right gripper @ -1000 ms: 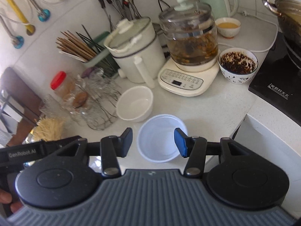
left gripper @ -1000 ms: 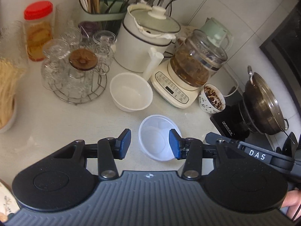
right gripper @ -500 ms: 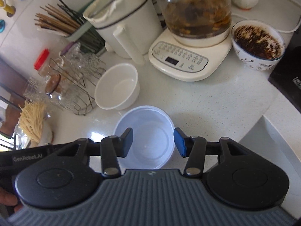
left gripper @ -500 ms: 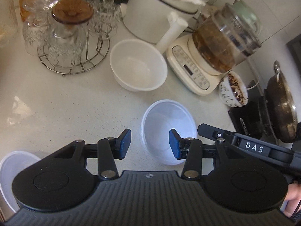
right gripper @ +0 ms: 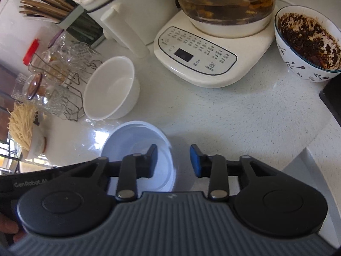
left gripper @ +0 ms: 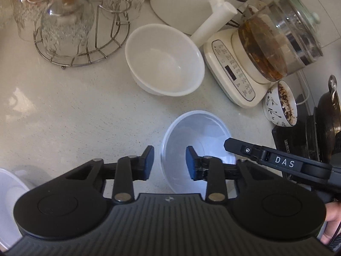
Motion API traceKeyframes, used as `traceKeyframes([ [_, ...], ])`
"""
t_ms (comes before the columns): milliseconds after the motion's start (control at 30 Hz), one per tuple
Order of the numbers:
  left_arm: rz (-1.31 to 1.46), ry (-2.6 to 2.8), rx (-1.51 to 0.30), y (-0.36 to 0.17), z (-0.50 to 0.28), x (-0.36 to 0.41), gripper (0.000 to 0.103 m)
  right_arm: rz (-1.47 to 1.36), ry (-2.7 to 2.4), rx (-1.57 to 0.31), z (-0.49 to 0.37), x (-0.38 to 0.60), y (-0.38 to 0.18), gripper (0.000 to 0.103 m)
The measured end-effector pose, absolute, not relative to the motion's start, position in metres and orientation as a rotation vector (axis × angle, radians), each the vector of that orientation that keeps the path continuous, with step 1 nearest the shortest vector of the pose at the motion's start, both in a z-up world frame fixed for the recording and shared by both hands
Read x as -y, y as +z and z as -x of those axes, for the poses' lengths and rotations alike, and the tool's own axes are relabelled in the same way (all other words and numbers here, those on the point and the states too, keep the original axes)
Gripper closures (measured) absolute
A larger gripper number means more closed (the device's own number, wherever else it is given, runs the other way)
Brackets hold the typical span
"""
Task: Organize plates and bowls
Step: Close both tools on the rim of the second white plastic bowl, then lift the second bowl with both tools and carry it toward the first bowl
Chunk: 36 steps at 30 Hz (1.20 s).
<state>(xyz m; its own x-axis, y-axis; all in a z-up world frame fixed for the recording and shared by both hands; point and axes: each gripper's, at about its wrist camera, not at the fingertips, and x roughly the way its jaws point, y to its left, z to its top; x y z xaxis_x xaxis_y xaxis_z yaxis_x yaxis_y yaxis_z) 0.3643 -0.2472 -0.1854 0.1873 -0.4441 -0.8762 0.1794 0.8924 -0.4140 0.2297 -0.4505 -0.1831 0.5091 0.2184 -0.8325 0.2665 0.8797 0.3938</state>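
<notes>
A translucent plastic bowl (left gripper: pixel 198 136) (right gripper: pixel 127 140) stands on the pale counter, in front of a white ceramic bowl (left gripper: pixel 164 64) (right gripper: pixel 110 89). My left gripper (left gripper: pixel 169 163) straddles the plastic bowl's left rim, its right finger inside the bowl and its left finger outside. Its jaws are closing, with a gap still showing on both sides of the rim. My right gripper (right gripper: pixel 173 160) straddles the right rim the same way, left finger inside, jaws closing, pads clear of the rim. In the left wrist view the right gripper's side (left gripper: pixel 281 163) reaches over the bowl.
A wire rack of glasses (left gripper: pixel 70 27) stands at the back left, a white kettle (left gripper: pixel 191 4) and a tea maker (left gripper: pixel 266 49) behind. A patterned bowl of tea leaves (right gripper: pixel 307 44) and a dark pan (left gripper: pixel 328 123) sit right. Another pale bowl (left gripper: pixel 8 194) lies near left.
Both grippers have come down and closer to the plastic bowl. Their jaws have narrowed. Each has shifted from framing the whole bowl to straddling one side of its rim.
</notes>
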Motion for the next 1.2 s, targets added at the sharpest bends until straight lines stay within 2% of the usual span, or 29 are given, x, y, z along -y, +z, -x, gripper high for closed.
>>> traceKeyframes([
  [67,0.236,-0.430,-1.321,-0.189,-0.366,0.250,0.071,-0.519,-0.014,-1.056,-0.232,0.453,-0.185,0.076],
  [133,0.229,-0.412,-1.332,-0.191,-0.367,0.253,0.084,-0.520,-0.002,-1.065,-0.236,0.455,-0.187,0.077],
  [200,0.216,-0.392,-1.328,-0.191,-0.367,0.256,0.088,-0.524,0.003,-1.071,-0.237,0.457,-0.189,0.078],
  [433,0.215,-0.388,-1.320,-0.192,-0.356,0.255,0.095,-0.513,0.045,-1.091,-0.239,0.458,-0.190,0.089],
  [567,0.245,-0.371,-1.312,-0.193,-0.353,0.254,0.096,-0.497,0.068,-1.091,-0.240,0.458,-0.190,0.092],
  [1200,0.312,-0.321,-1.188,-0.145,-0.346,0.228,0.096,-0.481,0.160,-1.040,-0.244,0.449,-0.150,0.093],
])
